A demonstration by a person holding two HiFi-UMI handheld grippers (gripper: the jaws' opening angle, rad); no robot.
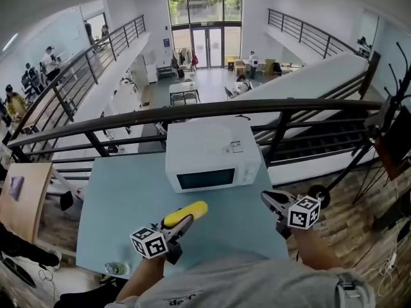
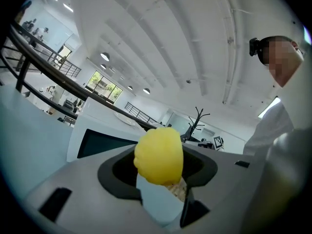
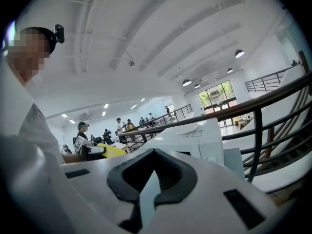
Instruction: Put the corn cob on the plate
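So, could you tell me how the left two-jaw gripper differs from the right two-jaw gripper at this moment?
The left gripper grips the yellow corn cob; the right gripper holds nothing. The left gripper's jaws stand apart around the cob, while the right gripper's are drawn together. Both carry a black-and-white marker cube.
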